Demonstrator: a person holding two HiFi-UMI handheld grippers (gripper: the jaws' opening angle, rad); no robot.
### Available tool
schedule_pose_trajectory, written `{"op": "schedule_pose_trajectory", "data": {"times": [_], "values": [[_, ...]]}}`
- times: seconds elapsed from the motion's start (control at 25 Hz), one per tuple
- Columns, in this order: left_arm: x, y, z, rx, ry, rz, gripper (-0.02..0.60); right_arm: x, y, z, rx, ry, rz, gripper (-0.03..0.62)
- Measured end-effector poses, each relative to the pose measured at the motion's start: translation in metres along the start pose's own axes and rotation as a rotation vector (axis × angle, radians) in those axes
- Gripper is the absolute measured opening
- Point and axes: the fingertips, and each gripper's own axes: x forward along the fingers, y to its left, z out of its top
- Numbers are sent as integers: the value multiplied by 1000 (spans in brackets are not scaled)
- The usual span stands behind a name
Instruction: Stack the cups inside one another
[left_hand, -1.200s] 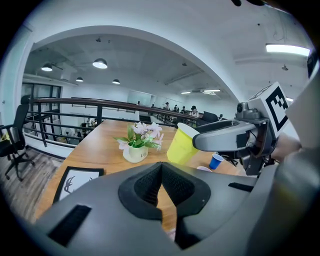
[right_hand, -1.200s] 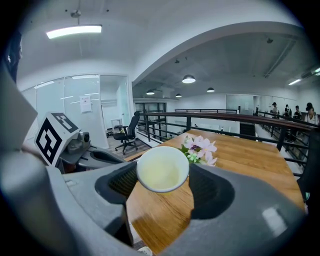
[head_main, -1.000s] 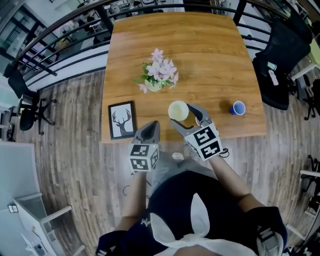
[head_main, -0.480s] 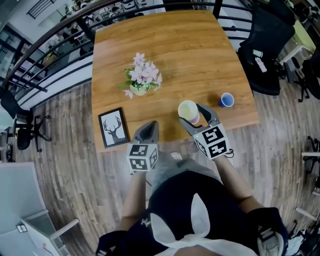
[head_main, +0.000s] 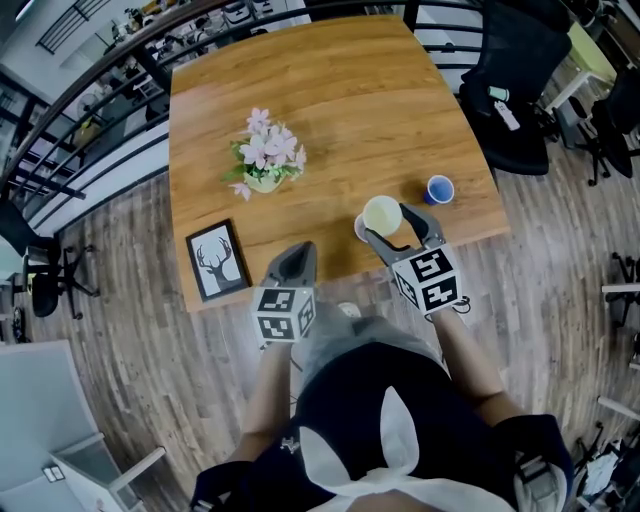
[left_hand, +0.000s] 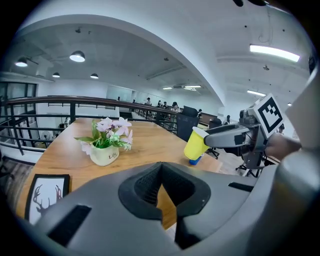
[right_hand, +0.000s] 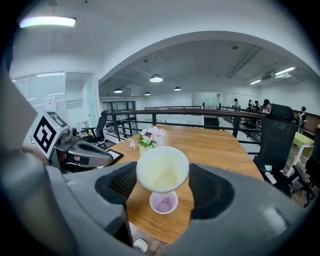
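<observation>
On the wooden worktop (head_main: 330, 100) and just above it are three cups, one pot and one picture frame. One yellow cup (right_hand: 162, 170) is clamped between the pads of the right tongs (right_hand: 162, 182), clear of the wood, tilted with its mouth towards the person; it is empty. One pink cup (right_hand: 163, 203) stands upright near the front edge, right under the yellow one, also empty. One blue cup (head_main: 438, 189) stands apart, further right by the same edge; its inside is too small to make out. The single white pot (head_main: 263, 180) holds pink flowers (head_main: 268, 148) with green leaves. The picture frame (head_main: 217, 261) lies flat at the near left corner. The left tongs (left_hand: 160, 187) are closed on nothing, over the front edge.
</observation>
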Motion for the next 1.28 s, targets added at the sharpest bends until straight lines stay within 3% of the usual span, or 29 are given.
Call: {"op": "schedule_pose_trajectory", "data": {"times": [0.4,1.28], "values": [[0,-3,-3,8,12,-3,17,3,0,-8,1,15,4,322],[6,13,-7,1,41,22,17,56,-2,-77,17,164,45,325]]}}
